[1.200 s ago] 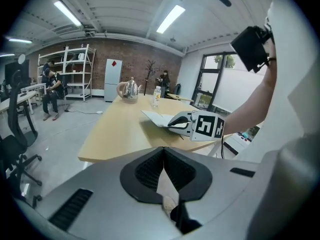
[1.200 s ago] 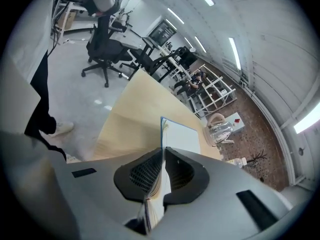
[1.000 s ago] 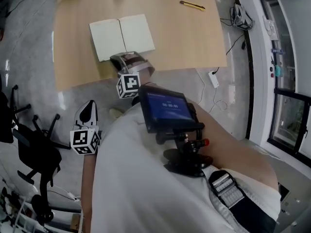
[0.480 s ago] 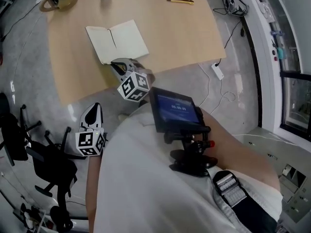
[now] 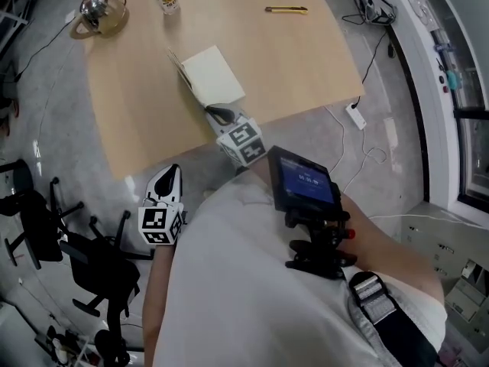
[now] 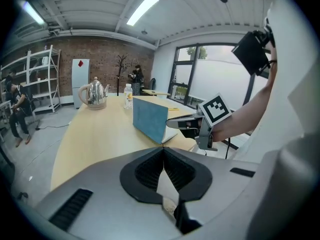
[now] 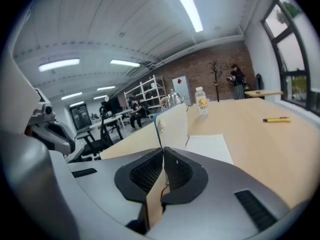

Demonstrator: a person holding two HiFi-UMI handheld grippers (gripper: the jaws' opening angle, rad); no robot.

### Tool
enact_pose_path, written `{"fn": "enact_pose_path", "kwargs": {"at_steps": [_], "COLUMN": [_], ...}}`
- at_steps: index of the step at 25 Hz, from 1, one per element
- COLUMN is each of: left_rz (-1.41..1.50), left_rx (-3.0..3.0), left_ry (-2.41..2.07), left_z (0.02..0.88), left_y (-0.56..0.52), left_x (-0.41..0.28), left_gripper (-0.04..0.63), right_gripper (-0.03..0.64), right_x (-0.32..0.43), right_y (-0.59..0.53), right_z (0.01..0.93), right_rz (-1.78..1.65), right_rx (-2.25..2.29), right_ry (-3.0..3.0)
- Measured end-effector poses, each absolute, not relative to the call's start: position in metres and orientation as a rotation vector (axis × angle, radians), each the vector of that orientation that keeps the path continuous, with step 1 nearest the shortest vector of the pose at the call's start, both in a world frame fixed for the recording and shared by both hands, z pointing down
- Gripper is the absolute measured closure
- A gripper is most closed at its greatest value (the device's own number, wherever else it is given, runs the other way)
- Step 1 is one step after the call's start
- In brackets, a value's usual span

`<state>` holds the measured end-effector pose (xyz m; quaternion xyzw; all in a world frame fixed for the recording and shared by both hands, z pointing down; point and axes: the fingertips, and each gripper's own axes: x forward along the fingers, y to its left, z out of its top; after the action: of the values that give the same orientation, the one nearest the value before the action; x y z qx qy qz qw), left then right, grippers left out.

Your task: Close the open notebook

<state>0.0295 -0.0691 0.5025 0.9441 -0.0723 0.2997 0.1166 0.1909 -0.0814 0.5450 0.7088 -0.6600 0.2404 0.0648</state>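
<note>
Left cover of the notebook (image 5: 208, 75), flat half a second ago, now stands near upright; the notebook lies on the table (image 5: 306, 60), near its front edge. Right gripper (image 5: 218, 113) is stretched forward, jaws clamped on the cover's near edge. Left gripper (image 5: 173, 171) hangs low over the floor (image 5: 76, 167), jaws pressed together, empty.

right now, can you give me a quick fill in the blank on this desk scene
1. The notebook's cover stands ___ while its other half lies flat on the table.
2. That cover's outer side is ___.
3. Near the kettle stands a plastic ___.
4. The left tool, held off the table, has its jaws ___.
Missing words: upright; blue; bottle; shut.
</note>
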Motion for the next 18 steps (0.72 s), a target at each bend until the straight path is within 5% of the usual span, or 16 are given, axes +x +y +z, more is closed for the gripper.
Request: {"fn": "enact_pose_path", "kwargs": {"at_steps": [18], "left_rz": [0.901], "left_rx": [2.767], "left_ry": [-0.188], "left_z": [0.507], "left_y": [-0.066], "left_x": [0.036], "left_gripper": [0.588], "right_gripper": [0.594], "right_x": [0.239], "right_y": [-0.034], "right_z": [0.615], "right_rz": [1.670], "right_rx": [2.596], "right_ry": [-1.668]}}
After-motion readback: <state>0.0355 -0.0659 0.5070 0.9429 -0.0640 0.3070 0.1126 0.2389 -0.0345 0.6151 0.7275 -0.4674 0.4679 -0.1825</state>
